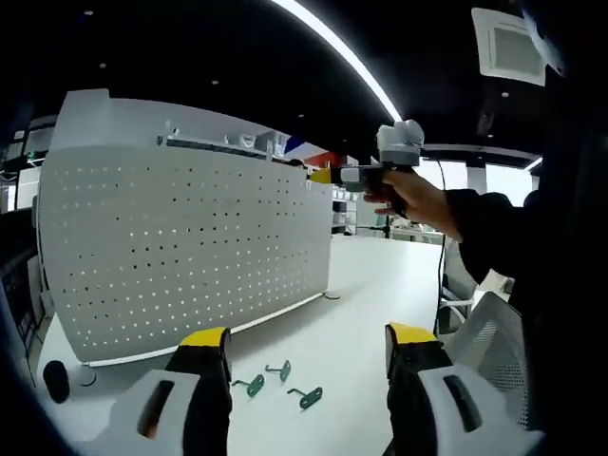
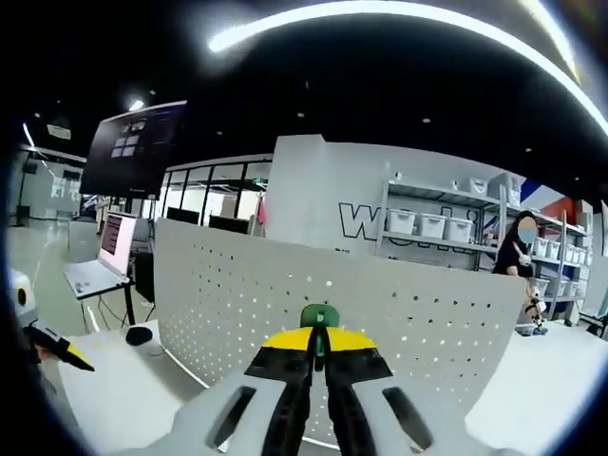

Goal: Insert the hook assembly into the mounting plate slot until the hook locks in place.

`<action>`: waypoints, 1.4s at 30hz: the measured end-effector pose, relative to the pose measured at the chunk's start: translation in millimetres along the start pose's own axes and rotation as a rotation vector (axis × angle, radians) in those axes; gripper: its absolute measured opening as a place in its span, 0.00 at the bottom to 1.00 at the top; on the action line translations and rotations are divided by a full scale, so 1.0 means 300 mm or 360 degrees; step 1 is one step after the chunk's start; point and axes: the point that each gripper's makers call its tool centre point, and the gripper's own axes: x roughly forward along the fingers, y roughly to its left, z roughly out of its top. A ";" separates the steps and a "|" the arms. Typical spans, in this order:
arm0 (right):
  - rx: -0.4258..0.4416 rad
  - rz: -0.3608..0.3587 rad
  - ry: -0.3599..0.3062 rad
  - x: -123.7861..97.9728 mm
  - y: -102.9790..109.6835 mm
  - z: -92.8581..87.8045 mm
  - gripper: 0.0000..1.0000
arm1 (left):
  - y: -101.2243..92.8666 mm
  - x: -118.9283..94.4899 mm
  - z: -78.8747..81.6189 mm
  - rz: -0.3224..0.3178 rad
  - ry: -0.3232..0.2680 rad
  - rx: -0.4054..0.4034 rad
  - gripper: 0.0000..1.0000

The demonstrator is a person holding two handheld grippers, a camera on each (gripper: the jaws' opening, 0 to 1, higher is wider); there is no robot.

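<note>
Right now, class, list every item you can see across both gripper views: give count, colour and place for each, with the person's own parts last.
Pegboard: one, white, upright on the table, facing both grippers.
Table: one, white, under the pegboard.
Loose hooks: three, green, on the table between the left gripper's jaws.
Held hook: one, green, at the right gripper's tips, in front of the pegboard.
Laptop: one, open, on a stand left of the pegboard.
Shelves: one rack with white bins, behind the pegboard.
Left gripper: yellow-tipped, open.
Right gripper: yellow-tipped, shut on the hook.
Hand: holding the right gripper.
</note>
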 end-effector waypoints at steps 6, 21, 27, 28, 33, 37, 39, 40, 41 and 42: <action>-0.0011 -0.0046 0.0003 0.107 -0.030 0.011 0.01 | -0.009 0.009 -0.015 -0.0024 0.0031 0.0036 0.65; 0.0028 -0.0112 0.0073 0.236 -0.083 -0.021 0.01 | -0.017 0.016 -0.030 -0.0067 0.0059 0.0036 0.63; 0.0019 -0.0131 0.0062 0.246 -0.086 -0.031 0.01 | -0.013 0.015 -0.028 -0.0071 0.0051 0.0022 0.62; 0.0021 -0.0133 0.0062 0.247 -0.086 -0.031 0.01 | -0.013 0.015 -0.028 -0.0071 0.0051 0.0021 0.62; -0.0003 -0.0147 0.0069 0.261 -0.074 -0.037 0.01 | -0.014 0.015 -0.027 -0.0079 0.0050 0.0017 0.61; -0.0021 -0.0193 0.0064 0.266 -0.077 -0.039 0.02 | -0.013 0.014 -0.026 -0.0079 0.0045 0.0011 0.61; -0.0037 -0.0216 0.0054 0.268 -0.077 -0.040 0.02 | -0.011 0.013 -0.025 -0.0075 0.0043 0.0008 0.61; -0.0061 -0.0230 0.0059 0.270 -0.076 -0.044 0.02 | -0.010 0.013 -0.025 -0.0076 0.0042 0.0006 0.61; -0.0066 -0.0228 0.0059 0.273 -0.071 -0.049 0.03 | -0.010 0.013 -0.024 -0.0076 0.0041 0.0004 0.61; -0.0059 -0.0229 0.0073 0.277 -0.065 -0.062 0.04 | -0.010 0.013 -0.024 -0.0077 0.0040 0.0004 0.60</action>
